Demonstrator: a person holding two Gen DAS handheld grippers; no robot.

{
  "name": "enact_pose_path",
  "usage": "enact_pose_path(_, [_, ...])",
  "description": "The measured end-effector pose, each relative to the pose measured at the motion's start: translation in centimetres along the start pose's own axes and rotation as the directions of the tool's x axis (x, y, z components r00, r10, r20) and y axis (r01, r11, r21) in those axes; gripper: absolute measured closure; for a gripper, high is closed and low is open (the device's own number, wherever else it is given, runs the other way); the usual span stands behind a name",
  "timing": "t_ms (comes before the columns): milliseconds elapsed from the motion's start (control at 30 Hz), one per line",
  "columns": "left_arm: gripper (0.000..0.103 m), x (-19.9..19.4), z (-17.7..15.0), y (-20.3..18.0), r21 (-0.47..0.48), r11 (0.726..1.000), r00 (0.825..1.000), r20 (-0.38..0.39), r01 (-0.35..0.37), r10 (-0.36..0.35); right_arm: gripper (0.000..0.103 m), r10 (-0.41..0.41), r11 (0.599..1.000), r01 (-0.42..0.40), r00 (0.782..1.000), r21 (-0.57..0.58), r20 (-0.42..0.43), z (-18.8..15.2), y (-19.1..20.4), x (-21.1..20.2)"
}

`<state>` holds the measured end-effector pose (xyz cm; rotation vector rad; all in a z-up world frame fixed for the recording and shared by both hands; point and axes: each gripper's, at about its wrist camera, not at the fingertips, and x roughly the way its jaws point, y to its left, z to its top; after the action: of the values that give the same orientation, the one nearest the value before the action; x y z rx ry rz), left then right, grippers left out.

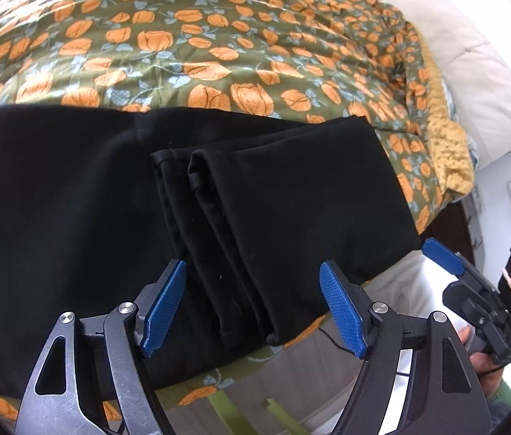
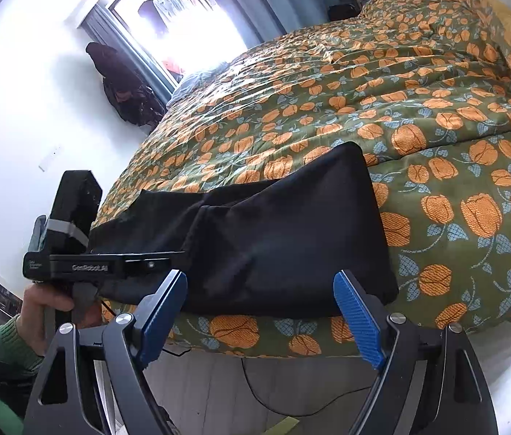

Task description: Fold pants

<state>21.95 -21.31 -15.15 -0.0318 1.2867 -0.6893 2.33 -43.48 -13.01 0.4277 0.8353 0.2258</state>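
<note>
One fold looks done: the black pants (image 1: 190,195) lie on the bed (image 1: 219,54) near its edge, legs doubled back on top. More folds are likely left. The left gripper (image 1: 253,311) and right gripper (image 2: 261,313) hang wide open, holding nothing. At nine o'clock the pants run out of sight.

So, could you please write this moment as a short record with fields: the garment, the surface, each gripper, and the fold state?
garment: black pants, partly folded, leg hems lying on top
surface: bed with floral quilt, pants near its front edge
left gripper: open, holds nothing, fingers either side of the leg hems
right gripper: open, holds nothing, in front of the pants' right end
fold state: one fold visible, neither gripper grasps cloth
</note>
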Motion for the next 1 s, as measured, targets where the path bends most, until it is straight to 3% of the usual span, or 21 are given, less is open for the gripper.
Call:
enact_pose_path(67, [0.035, 0.2, 0.0, -0.9, 0.026, 1.000, 1.000, -0.008, -0.016, 0.016, 0.020, 0.005, 1.000, -0.005, 1.000, 0.009, 0.003, -0.1, -0.1, 0.1])
enact_pose_path(200, [0.058, 2.1, 1.0, -2.4, 0.114, 0.984, 0.988, -0.064, -0.135, 0.143, 0.020, -0.001, 0.999, -0.001, 0.999, 0.042, 0.033, 0.0, -0.8, -0.2])
enact_pose_path(267, [0.088, 2.6, 1.1, -2.3, 0.132, 0.972, 0.976, -0.067, -0.195, 0.205, 0.020, -0.009, 0.998, 0.006, 0.998, 0.056, 0.059, 0.0, -1.1, -0.8])
enact_pose_path(333, [0.097, 2.1, 1.5, -2.0, 0.109, 0.977, 0.981, -0.045, -0.183, 0.189, 0.020, -0.019, 0.997, 0.014, 0.997, 0.072, 0.076, 0.0, -1.5, -1.2])
enact_pose_path(533, [0.099, -4.9, 1.7, -0.6, 0.014, 0.996, 0.991, 0.099, -0.091, 0.089, 0.020, -0.048, 0.989, 0.027, 0.988, 0.145, 0.144, 0.1, -3.0, -3.0])
enact_pose_path(700, [0.099, -11.3, 1.3, 1.9, -0.032, 0.994, 0.974, 0.200, -0.101, 0.105, 0.020, -0.070, 0.983, 0.039, 0.983, 0.179, 0.170, 0.5, -3.9, -3.9])
enact_pose_path(833, [0.099, -13.5, 0.5, 5.9, -0.107, 0.980, 0.960, 0.208, -0.170, 0.189, 0.020, -0.076, 0.982, 0.046, 0.984, 0.181, 0.160, 0.6, -4.1, -3.6])
enact_pose_path(1000, [0.099, -9.9, -0.9, 11.9, -0.221, 0.950, 0.961, 0.117, -0.222, 0.251, 0.020, -0.071, 0.990, 0.056, 0.991, 0.131, 0.111, 0.7, -3.2, -2.2])
